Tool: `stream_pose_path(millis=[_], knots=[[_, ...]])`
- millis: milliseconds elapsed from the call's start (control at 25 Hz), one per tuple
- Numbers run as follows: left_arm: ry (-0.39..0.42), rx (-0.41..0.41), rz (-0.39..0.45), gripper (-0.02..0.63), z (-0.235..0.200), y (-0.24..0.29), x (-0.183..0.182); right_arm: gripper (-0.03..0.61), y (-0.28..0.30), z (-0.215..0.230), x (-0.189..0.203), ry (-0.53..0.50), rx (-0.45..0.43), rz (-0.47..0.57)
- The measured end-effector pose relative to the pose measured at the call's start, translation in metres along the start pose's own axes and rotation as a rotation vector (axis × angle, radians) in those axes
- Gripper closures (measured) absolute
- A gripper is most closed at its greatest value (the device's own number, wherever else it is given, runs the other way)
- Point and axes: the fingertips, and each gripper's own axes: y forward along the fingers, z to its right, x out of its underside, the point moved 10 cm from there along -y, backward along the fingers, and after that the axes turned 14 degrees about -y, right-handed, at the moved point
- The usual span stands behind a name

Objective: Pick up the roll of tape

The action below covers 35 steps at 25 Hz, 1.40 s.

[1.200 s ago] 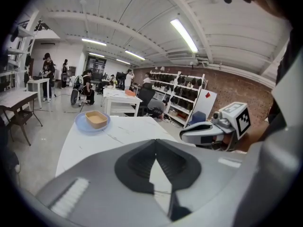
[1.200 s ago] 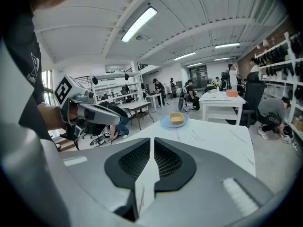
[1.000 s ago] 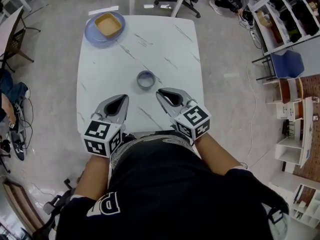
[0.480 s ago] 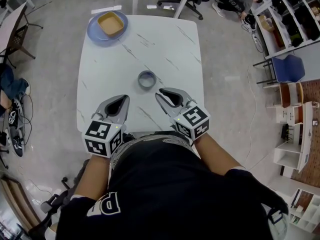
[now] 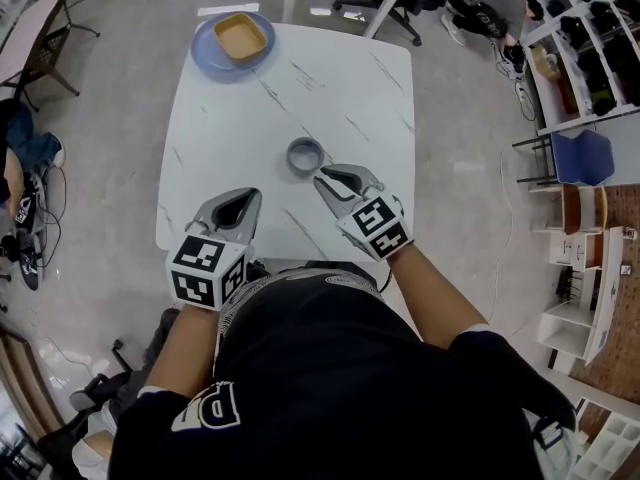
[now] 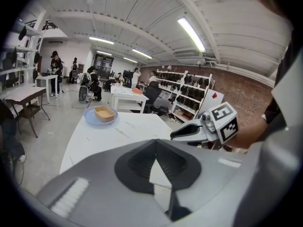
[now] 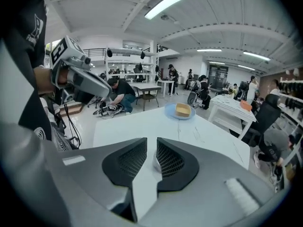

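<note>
Right gripper (image 5: 321, 175): jaws a narrow slit apart, gripping nothing; tips just near and right of the roll of tape (image 5: 305, 155).
Left gripper (image 5: 250, 194): jaws closed tip to tip, empty, over the table's near left part.
Change: right gripper has pushed farther and left toward the tape since a second ago; left gripper and tape lie as before.
Table (image 5: 340, 78): one, white with dark veins.
Plate (image 5: 212, 52): one, blue, at the far left corner.
Bowl (image 5: 242, 36): one, tan, squarish, on the plate.
Roll of tape: one, grey, lying flat on the table, right of its middle.
Grippers: two.
</note>
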Motion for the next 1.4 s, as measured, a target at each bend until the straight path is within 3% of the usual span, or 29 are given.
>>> stream_pose_path(millis=[640, 1400], knots=[[-0.06, -0.076, 0.005, 0.555, -0.023, -0.024, 0.019, 0.534, 0.098, -0.003, 0.04, -0.184, -0.168, -0.312], [-0.148, -0.153, 0.02, 0.555, -0.036, -0.047, 0.04, 0.526, 0.159, -0.007, 0.064, -0.3, -0.271, -0.477]])
